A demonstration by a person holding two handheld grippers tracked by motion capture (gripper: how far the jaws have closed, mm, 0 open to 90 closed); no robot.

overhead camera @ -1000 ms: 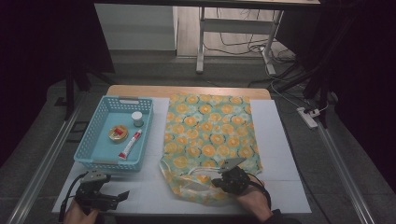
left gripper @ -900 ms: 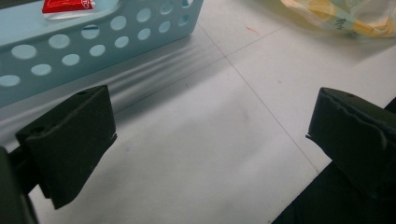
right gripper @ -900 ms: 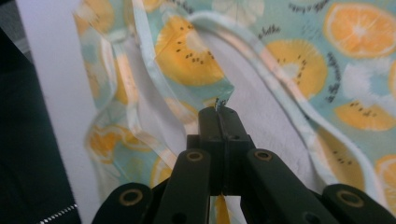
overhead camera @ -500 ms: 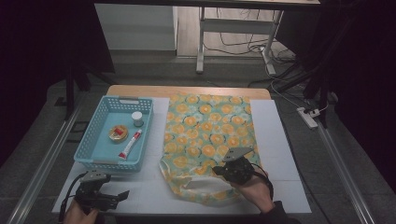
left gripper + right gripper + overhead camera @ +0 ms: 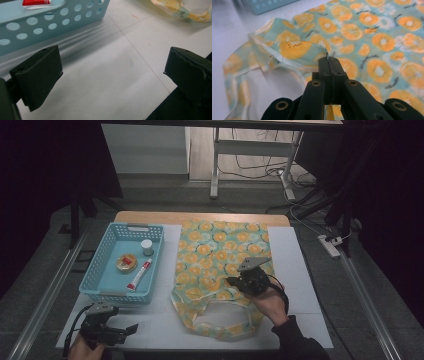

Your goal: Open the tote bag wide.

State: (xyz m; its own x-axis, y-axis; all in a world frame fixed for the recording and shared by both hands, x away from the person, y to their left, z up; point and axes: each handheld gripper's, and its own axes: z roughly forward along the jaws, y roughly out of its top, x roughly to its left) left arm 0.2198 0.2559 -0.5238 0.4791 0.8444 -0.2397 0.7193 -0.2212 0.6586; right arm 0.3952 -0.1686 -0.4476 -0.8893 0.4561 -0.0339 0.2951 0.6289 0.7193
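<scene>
The orange-print bag (image 5: 220, 265) is lying flat across the middle of the worktop (image 5: 300, 285), its near rim partly hiding under the right tool (image 5: 235, 282), which is pinching that fabric edge, jaws pressed together. The left tool (image 5: 131, 329) is resting spread near the blue basket (image 5: 107, 292), its hand cut off.

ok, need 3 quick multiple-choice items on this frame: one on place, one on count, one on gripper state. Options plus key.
1. Where is the basket relative to the orange-print bag?
A left of it
B on top of it
C right of it

2. How many things lie in the basket?
A one
B three
C five

3. The right gripper is:
A wide open
B shut on the bag's fabric
C holding the tube

Key: 1 A, the high view shows it left of the bag. 2 B, a small jar, a round tin and a tube. 3 B, jaws together with fabric pinched.
</scene>
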